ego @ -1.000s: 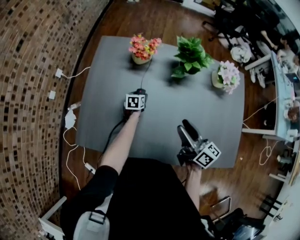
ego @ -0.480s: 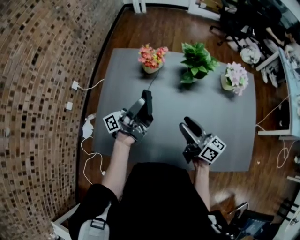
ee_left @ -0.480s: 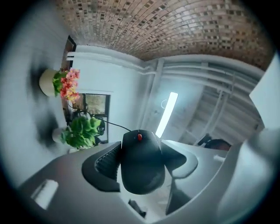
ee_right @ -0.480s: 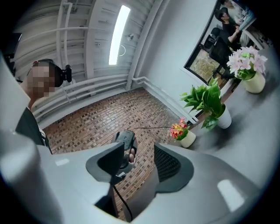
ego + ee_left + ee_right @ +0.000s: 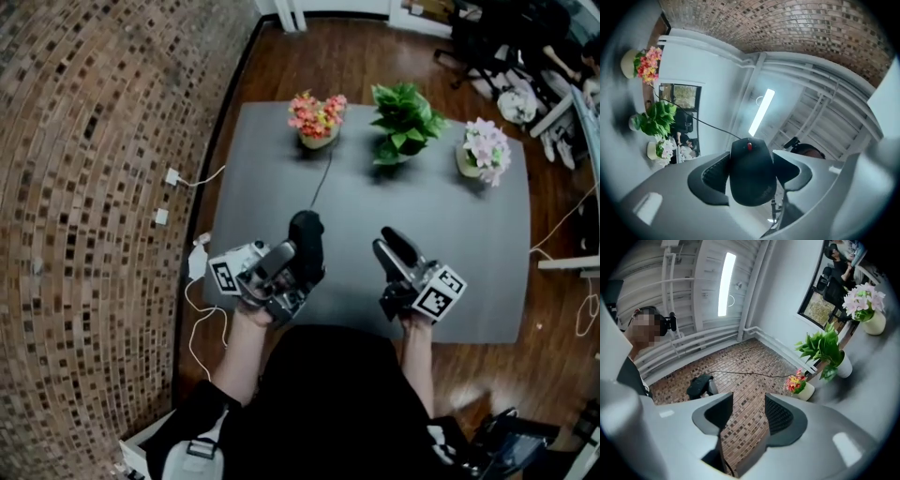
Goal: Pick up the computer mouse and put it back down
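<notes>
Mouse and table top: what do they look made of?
Mouse: black plastic by the look, a smooth moulded shell, matte with a faint sheen. Table top: plain grey, matte, with no grain or glare. It could be laminate or a mat; the look leaves that open.

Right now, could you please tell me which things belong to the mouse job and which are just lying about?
Job: mouse, left gripper shut on it, cable, table.
Lying about: red flowers, green plant, pale flowers, open right gripper, floor adapters.
</notes>
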The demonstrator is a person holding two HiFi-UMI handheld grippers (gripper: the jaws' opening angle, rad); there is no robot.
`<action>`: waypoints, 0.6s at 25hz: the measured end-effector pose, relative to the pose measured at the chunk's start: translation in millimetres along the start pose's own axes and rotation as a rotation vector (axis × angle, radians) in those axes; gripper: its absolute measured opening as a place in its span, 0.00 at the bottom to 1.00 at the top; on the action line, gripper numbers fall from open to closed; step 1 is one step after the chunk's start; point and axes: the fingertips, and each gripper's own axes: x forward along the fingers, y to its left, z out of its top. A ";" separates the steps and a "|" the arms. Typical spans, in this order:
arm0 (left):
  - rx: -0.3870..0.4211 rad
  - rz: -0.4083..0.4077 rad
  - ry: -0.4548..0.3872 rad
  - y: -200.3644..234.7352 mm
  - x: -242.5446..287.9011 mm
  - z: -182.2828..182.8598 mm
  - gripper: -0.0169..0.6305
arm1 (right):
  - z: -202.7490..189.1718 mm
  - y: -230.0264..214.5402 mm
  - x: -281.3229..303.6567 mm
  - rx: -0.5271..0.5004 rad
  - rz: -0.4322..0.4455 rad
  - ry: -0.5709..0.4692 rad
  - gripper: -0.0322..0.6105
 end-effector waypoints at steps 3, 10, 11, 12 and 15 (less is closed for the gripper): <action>0.039 -0.116 0.172 -35.5 31.2 -40.8 0.46 | 5.1 -4.2 -8.6 0.006 0.000 -0.024 0.35; 0.019 0.107 0.246 59.7 -22.3 -53.2 0.46 | 8.5 -15.4 -29.0 0.009 -0.039 -0.050 0.35; -0.005 0.220 0.177 89.9 -53.8 -39.3 0.46 | 8.0 -16.7 -32.4 0.010 -0.045 -0.050 0.35; -0.013 0.328 0.109 115.2 -85.6 -23.7 0.46 | 8.2 -17.8 -35.1 0.011 -0.050 -0.050 0.35; 0.061 0.556 -0.038 147.9 -142.6 24.1 0.46 | 8.6 -21.7 -39.2 0.016 -0.064 -0.048 0.35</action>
